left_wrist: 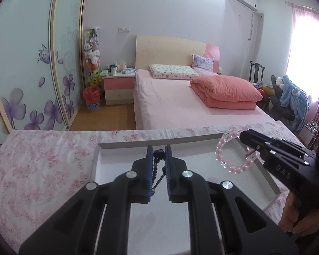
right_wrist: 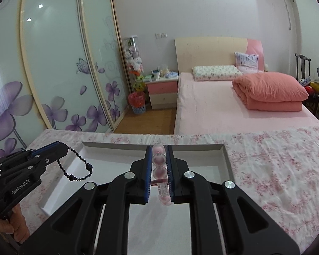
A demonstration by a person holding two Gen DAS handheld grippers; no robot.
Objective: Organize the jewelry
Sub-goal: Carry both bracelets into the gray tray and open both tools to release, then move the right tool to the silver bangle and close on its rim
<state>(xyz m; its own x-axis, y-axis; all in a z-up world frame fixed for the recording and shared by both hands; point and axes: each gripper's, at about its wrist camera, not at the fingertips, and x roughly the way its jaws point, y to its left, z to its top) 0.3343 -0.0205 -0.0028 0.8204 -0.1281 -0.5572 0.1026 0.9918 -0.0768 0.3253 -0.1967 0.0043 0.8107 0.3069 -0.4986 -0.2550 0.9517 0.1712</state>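
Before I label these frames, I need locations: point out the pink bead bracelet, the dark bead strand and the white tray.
pink bead bracelet (left_wrist: 220,148), left wrist view, on the loop's left beads.
dark bead strand (right_wrist: 78,177), right wrist view, on its hanging bottom.
white tray (right_wrist: 155,145), right wrist view, on its far wall.

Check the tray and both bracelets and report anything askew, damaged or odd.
Nothing stands out. The left gripper holds the dark bead bracelet and the right gripper holds the pink bead bracelet, both hanging intact over the white tray, which sits flat on the floral cloth.
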